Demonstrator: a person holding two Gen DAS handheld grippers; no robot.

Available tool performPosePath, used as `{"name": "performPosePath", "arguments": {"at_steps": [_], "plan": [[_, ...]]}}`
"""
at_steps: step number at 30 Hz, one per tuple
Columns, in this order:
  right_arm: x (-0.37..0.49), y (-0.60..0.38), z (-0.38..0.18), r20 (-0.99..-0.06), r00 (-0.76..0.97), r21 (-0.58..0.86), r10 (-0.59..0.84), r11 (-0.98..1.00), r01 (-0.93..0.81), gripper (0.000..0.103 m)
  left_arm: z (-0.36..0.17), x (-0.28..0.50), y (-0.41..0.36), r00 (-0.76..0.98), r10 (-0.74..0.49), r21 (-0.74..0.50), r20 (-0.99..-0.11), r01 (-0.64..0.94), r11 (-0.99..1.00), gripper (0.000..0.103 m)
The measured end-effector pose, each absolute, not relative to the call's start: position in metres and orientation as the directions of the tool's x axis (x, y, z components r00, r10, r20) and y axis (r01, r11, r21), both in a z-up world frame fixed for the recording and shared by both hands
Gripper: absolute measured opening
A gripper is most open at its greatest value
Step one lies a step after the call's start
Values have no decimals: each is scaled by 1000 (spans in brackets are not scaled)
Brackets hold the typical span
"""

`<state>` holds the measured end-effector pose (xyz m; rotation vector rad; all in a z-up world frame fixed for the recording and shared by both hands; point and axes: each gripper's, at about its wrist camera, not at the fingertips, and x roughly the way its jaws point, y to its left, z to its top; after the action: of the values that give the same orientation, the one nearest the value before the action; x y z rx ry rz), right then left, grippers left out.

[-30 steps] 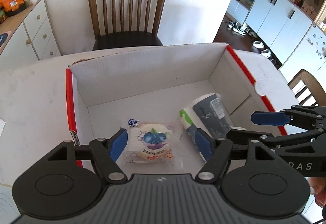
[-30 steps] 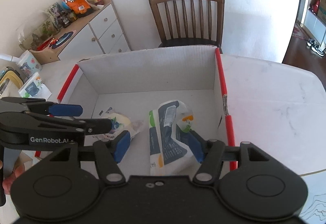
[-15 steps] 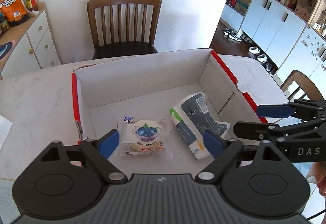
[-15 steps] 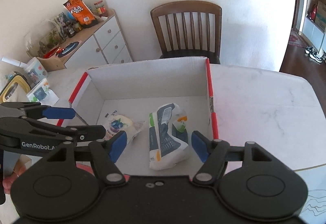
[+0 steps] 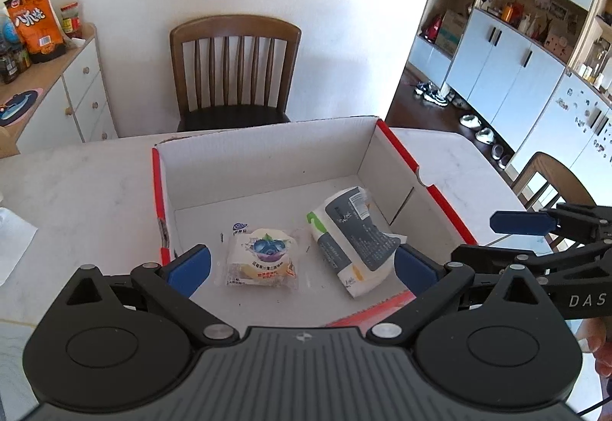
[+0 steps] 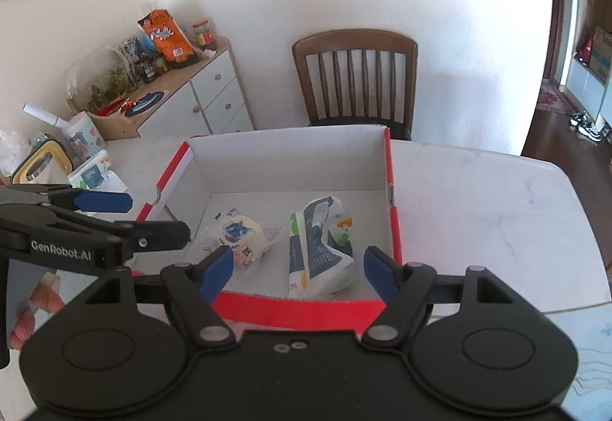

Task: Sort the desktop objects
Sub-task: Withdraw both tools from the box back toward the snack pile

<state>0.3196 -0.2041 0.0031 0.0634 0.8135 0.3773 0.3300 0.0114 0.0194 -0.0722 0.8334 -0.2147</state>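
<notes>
Jaws: left gripper [image 5: 302, 264] wide, right gripper [image 6: 298, 268] just been opening, both empty.
Goods: cake packet [image 5: 262, 260] and tissue pack [image 5: 354, 239] lie side by side in the box [image 5: 267, 149] on the desk [image 5: 76, 180].
Tip: lift clear of the red rim before seeking another item.

The left gripper [image 5: 302, 266] points forward and steeply downward, its blue-padded jaws spread wide; they have just been opening, and nothing is pressed between them. The right gripper [image 6: 298, 268] sits just to its right at the same downward tilt, jaws also parted with no grip on anything, having just been opening too. Each gripper's black fingers cross into the other's view. Fingertips of the person's left hand [image 6: 36, 306] curl around the left gripper's handle.
</notes>
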Motion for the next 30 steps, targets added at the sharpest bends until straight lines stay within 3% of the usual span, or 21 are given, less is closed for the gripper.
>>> {"name": "performPosePath", "arguments": {"at_steps": [30], "plan": [[209, -217, 7, -665, 656, 192, 357, 931, -312, 76, 19, 210, 19, 716, -171, -132, -677, 111, 985, 103]]}}
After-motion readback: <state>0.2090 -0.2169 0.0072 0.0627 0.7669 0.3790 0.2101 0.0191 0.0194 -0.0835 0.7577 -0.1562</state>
